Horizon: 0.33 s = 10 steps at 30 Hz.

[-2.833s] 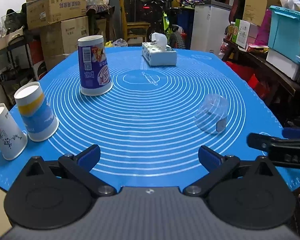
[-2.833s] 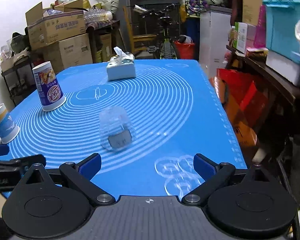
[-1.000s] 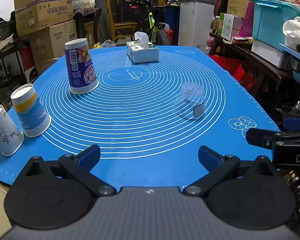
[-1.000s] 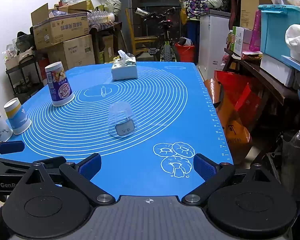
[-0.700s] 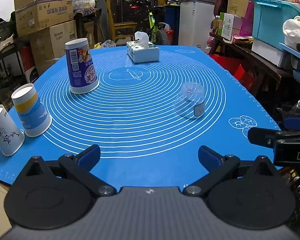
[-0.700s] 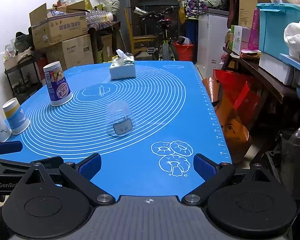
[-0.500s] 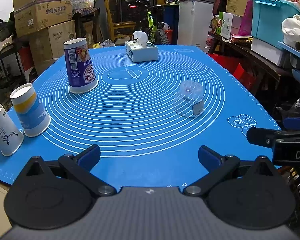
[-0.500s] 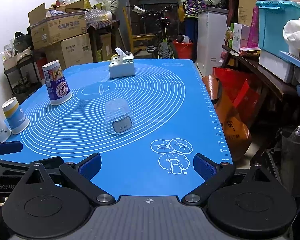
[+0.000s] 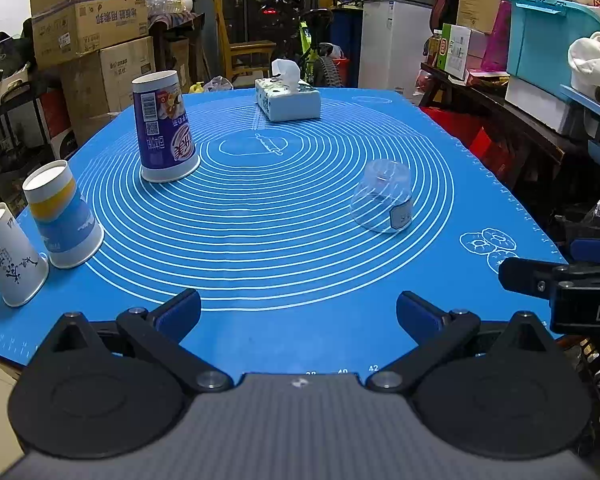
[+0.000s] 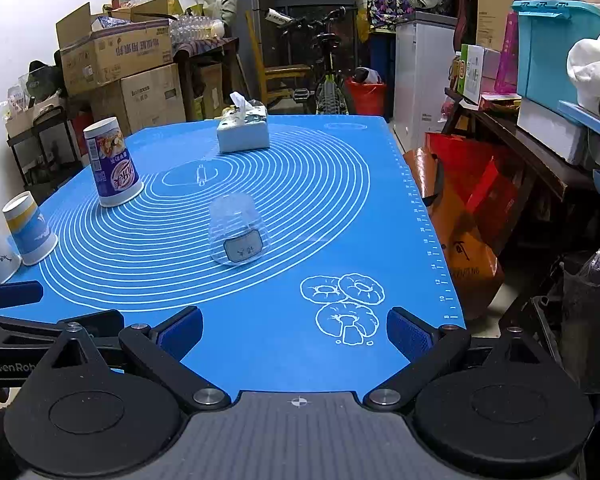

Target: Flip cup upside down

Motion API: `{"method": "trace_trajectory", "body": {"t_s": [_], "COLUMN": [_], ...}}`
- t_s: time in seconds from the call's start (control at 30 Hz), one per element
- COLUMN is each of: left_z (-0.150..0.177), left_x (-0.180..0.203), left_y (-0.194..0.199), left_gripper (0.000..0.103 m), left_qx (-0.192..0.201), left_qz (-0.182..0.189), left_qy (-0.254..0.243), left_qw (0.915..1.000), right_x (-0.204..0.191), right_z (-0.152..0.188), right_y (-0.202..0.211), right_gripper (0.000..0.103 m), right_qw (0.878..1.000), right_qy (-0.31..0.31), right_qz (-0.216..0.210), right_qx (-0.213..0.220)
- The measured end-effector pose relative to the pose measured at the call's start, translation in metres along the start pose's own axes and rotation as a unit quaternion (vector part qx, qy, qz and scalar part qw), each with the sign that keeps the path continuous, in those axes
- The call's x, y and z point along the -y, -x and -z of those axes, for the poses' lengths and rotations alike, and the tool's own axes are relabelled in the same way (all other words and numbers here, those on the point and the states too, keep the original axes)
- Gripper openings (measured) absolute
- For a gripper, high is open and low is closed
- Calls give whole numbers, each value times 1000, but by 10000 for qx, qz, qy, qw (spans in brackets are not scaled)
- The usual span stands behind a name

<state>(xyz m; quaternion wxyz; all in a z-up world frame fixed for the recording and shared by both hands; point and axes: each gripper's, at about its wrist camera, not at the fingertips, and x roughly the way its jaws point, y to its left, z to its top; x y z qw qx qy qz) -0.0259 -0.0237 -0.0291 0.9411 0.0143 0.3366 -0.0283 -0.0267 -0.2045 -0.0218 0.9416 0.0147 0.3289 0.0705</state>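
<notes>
Clear cup [image 10: 236, 232] inverted, ahead of right tool [image 10: 294, 330] (apart).

Each gripper, left [image 9: 298, 314] and right [image 10: 294, 330], has matte black linkage arms with silver pivot screws, round black discs at 7 and 5 o'clock, blue pads on the jaws, and a grey ribbed body bearing a small crosshair mark. White lettering "GenRo" marks the left one's side.

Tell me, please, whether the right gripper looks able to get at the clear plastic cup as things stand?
Probably yes. The right gripper has its jaws wide open and holds nothing, and the clear plastic cup stands mouth-down on the blue mat ahead, slightly left, with only bare mat between them.
</notes>
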Motion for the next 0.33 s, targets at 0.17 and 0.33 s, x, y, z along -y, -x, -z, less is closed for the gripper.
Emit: {"method": "trace_trajectory", "body": {"t_s": [0.17,0.33], "left_z": [0,2], "left_x": [0,0], "left_y": [0,-1], "left_gripper": [103,103], "left_qx": [4,3], "left_qz": [-1,23], "left_qy": [-10,-25], "left_qw": [10000,10000], "right_x": [-1,-1], "right_z": [1,1], "right_y": [0,0], "right_gripper": [98,98], "right_qw": [10000,10000], "right_qy": [11,3], "right_qz": [-2,-1], "right_qx": [5,10]}}
